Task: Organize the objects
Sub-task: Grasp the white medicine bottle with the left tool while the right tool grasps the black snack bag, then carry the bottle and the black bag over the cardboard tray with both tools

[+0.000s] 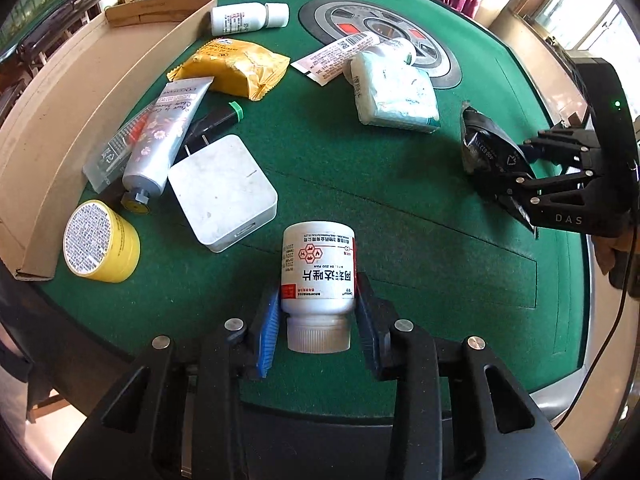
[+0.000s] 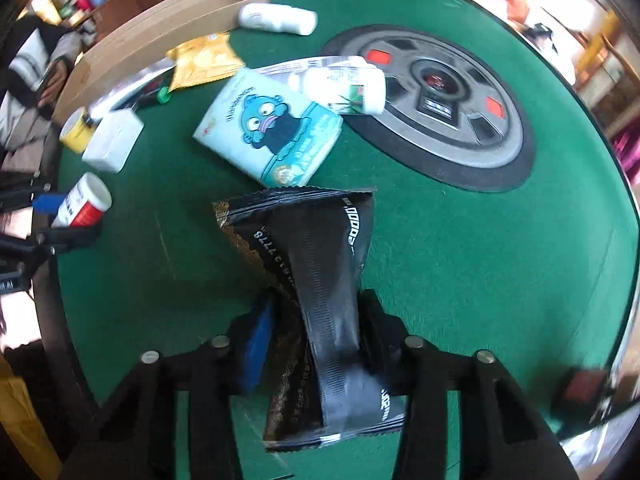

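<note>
My left gripper (image 1: 318,312) is clamped on the white pill bottle (image 1: 318,270), cap toward me, pads against the bottle's sides. The bottle is held above the green table (image 1: 400,208), just on my side of the white charger (image 1: 224,192).

My right gripper (image 2: 316,328) is clamped on the black snack packet (image 2: 316,280), pinching it at its waist so the foil crumples; the packet hangs over the felt, near side of the tissue pack (image 2: 272,136).

The cardboard box (image 1: 52,128) lies along the far-left edge, beyond the charger. Between charger and box: yellow tin (image 1: 100,240), hand-cream tube (image 1: 168,132), a clear flat packet (image 1: 116,148). Farther off from the charger: yellow snack bag (image 1: 236,66), a second white bottle (image 1: 248,18).

Step in hand, my judgement: both items are picked and in transit; neither is in the box yet. The box looks the likely destination.

Next move calls for: carrying the bottle left over the tin and tube, clearing the box wall, then opening low. The packet follows; its grip is soft, so slippage is the risk.
</note>
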Available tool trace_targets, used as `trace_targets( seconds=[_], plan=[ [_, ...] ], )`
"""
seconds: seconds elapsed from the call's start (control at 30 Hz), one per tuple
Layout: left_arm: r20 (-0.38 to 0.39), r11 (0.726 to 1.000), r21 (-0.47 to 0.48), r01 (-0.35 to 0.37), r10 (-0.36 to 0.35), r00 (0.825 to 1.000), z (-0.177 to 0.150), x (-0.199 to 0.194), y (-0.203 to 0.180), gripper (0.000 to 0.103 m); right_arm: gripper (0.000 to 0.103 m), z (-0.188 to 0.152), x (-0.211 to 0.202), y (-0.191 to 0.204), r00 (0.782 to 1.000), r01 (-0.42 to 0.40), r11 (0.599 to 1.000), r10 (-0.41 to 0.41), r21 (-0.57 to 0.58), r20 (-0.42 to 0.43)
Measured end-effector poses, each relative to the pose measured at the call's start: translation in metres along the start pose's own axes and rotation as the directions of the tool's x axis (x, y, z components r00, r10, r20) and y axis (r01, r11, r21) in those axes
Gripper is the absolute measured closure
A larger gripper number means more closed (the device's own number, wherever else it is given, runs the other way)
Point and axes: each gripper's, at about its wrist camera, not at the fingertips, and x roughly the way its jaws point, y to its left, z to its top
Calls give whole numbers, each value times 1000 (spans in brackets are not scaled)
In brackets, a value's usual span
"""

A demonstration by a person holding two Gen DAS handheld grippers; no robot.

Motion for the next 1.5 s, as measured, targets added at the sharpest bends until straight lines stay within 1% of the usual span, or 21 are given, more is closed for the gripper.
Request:
trace_targets(
  seconds=[0.03, 0.07, 0.13, 0.17, 0.2, 0.27, 0.37, 0.47, 0.6, 0.8, 0.9, 1.1, 1.3, 1.5],
  plan=[
    [0, 1000, -3, 0, 0, 1000, 1, 0, 0, 69, 67, -2, -3, -1, 1000, 3, 999, -4, 35, 11],
    [-2, 1000, 0, 0, 0, 1000, 2, 1, 0, 69, 74, -5, -6, -2, 1000, 0, 998, -1, 58, 25],
    [-6, 1000, 8, -1, 1, 1000, 5, 2, -1, 69, 82, -8, -16, -5, 998, -4, 992, -4, 123, 58],
    [-8, 1000, 10, 1, -1, 1000, 7, 2, 0, 69, 83, -10, -19, -7, 997, -14, 988, 3, 151, 71],
    [-10, 1000, 11, 2, -2, 1000, 7, 2, 0, 69, 84, -11, -22, -8, 997, -28, 984, 15, 175, 77],
    [-13, 1000, 19, 0, 0, 1000, 9, 3, 1, 69, 84, -14, -24, -7, 996, -20, 981, 3, 194, 85],
    [-6, 1000, 27, 9, -9, 1000, 12, -2, 1, 69, 85, -14, -27, -7, 995, -31, 972, 7, 235, 102],
    [10, 999, 30, 27, -27, 1000, 15, -12, 2, 69, 85, -10, -40, -3, 992, -53, 963, 19, 265, 129],
    [35, 999, 32, 38, -39, 999, 20, -26, 6, 69, 85, -1, -52, 2, 987, -73, 958, 29, 276, 161],
    [68, 999, 37, 23, -25, 997, 25, -47, 16, 69, 85, 16, -59, 18, 981, -88, 960, 37, 265, 191],
    [88, 1000, 24, 13, -15, 996, 28, -57, 29, 69, 85, 29, -61, 28, 976, -104, 962, 50, 253, 210],
    [114, 1000, -13, -20, 21, 993, 38, -71, 60, 69, 85, 65, -65, 53, 966, -129, 969, 74, 212, 246],
    [128, 997, -65, -52, 60, 990, 49, -81, 102, 69, 85, 108, -66, 81, 956, -152, 975, 103, 163, 275],
    [150, 992, -87, -92, 104, 983, 73, -89, 140, 69, 85, 157, -64, 105, 947, -172, 975, 125, 138, 296]
  ],
)
